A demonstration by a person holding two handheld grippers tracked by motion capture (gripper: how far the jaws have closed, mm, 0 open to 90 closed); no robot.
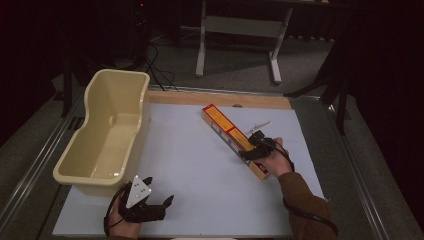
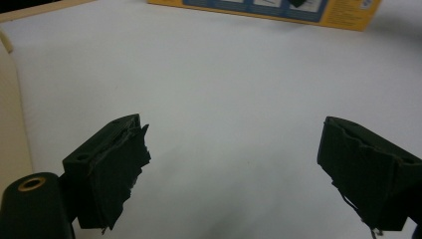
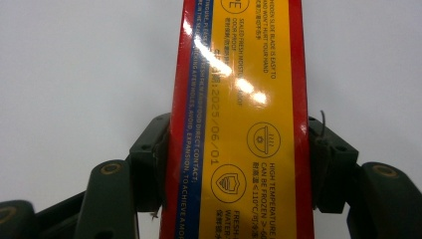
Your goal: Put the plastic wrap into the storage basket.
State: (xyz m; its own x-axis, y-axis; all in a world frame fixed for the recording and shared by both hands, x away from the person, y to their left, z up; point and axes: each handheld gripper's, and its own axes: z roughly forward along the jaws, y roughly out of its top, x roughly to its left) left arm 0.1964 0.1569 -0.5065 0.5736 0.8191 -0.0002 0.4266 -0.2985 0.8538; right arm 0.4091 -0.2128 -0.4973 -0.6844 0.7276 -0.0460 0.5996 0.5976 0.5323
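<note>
1. I see the desk [image 1: 200,165] with its white mat carrying everything.
2. The cream tub [image 1: 107,135] stands along the desk's left edge, empty, so nothing looks deposited yet.
3. The long yellow box [image 1: 232,137] lies diagonally toward the desk's right edge, apparently not yet lifted.
4. My right hand-held gripper [image 1: 256,149] clamps that box across its width.
5. My left hand-held gripper [image 1: 150,202] waits near the front edge, jaws spread, empty.

High view looks down over the table [image 1: 200,165]; both gripper views sit close above it, sharing the box [image 1: 233,140].
</note>
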